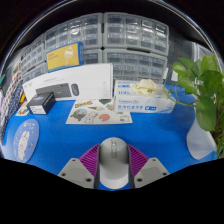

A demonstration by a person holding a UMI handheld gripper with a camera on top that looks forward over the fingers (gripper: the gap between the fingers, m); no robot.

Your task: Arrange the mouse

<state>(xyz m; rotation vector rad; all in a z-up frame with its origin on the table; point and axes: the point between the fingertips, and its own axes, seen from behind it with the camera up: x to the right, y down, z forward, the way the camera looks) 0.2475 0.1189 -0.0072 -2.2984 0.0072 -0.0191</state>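
A grey-white computer mouse (pixel 113 160) sits between my gripper's fingers, its front end pointing away from me. My gripper (pixel 113 165) is shut on the mouse. Both magenta pads (pixel 92 158) press against its sides. The mouse is over the near edge of the blue mat (pixel 60 140). I cannot tell whether it rests on the mat or is lifted off it.
Beyond the fingers a leaflet (pixel 98 115) lies on the mat. Behind it stand a white keyboard box (pixel 68 83) and a blue-white carton (pixel 143 97). A small black box (pixel 41 102) is at the left and a green plant (pixel 203 90) at the right. Drawer cabinets (pixel 110 40) line the back.
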